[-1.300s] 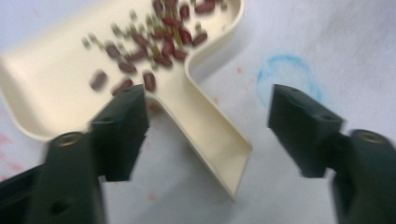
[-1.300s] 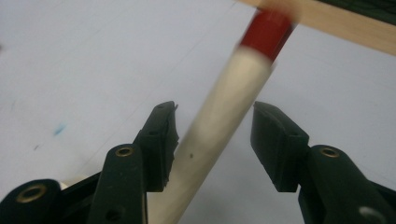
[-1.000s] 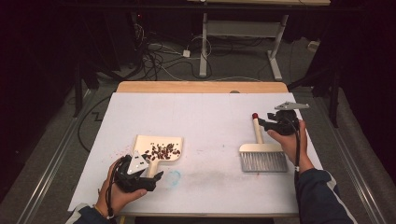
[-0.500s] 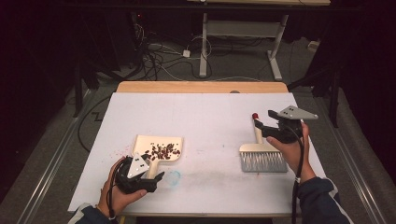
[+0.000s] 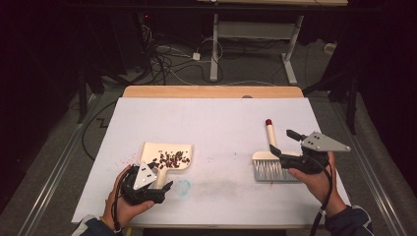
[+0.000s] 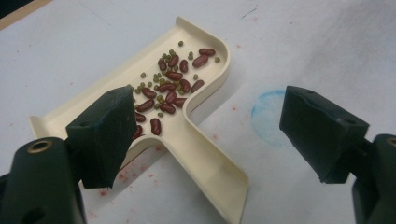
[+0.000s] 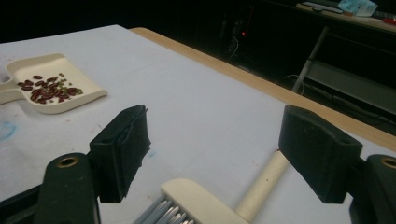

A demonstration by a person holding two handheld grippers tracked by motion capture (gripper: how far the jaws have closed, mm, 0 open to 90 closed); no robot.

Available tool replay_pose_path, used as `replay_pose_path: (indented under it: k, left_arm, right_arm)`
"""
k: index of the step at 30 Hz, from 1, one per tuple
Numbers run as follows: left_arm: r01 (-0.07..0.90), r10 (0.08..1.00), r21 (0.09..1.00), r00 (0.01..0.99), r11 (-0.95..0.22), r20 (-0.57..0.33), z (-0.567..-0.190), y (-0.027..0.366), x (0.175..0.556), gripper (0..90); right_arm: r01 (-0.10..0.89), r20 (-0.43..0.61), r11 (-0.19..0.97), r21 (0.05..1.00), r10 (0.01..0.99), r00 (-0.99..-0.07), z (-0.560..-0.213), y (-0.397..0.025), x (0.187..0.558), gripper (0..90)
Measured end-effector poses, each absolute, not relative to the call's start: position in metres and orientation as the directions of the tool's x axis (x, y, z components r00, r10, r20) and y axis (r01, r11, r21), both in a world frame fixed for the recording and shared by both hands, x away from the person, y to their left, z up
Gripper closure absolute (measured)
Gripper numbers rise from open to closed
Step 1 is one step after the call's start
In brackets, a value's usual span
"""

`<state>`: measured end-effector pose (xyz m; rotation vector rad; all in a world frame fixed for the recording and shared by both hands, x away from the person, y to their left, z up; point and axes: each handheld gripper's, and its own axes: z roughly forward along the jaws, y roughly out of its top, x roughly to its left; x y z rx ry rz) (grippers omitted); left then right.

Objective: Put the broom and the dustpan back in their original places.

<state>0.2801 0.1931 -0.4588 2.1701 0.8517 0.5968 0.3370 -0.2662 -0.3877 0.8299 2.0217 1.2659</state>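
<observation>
A cream dustpan (image 5: 167, 156) lies flat on the white table, holding red beans (image 5: 170, 158) and small green ones. My left gripper (image 5: 156, 181) stands open over the pan's handle. In the left gripper view the handle (image 6: 210, 163) runs between the spread jaws of the left gripper (image 6: 210, 112), untouched, with the beans (image 6: 170, 88) beyond. A cream brush (image 5: 272, 164) with grey bristles and a red-tipped handle lies at the right. My right gripper (image 5: 284, 143) hovers open just right of its handle. In the right gripper view the right gripper (image 7: 215, 135) is above the brush head (image 7: 191, 198).
A faint blue ring (image 5: 183, 186) is drawn on the table beside the pan's handle. Red smudges mark the sheet near the pan. The table's wooden far edge (image 5: 211, 92) borders a dark floor with cables and desk legs.
My right gripper has drawn back from the brush handle toward the person's side and turned. The brush, the dustpan and the left gripper have stayed put.
</observation>
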Motion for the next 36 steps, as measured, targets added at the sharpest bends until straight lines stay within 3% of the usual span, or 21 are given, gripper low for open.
replay_pose_path:
  k: [7, 15, 36]
  left_arm:
    - [0.370, 0.711, 0.759, 0.683, -0.536, 0.169, -0.459, 0.191, 0.278, 18.6]
    - [0.343, 0.703, 0.766, 0.685, -0.544, 0.192, -0.459, 0.193, 0.271, 18.6]
    - [0.333, 0.695, 0.760, 0.687, -0.559, 0.211, -0.458, 0.188, 0.271, 18.6]
  right_arm:
    - [0.127, -0.227, 0.406, 0.905, 0.714, -0.662, -0.410, -0.262, 0.314, 22.8]
    - [0.139, -0.208, 0.397, 0.907, 0.711, -0.672, -0.437, -0.266, 0.289, 23.5]
    - [0.134, -0.229, 0.416, 0.900, 0.710, -0.666, -0.438, -0.269, 0.285, 24.0]
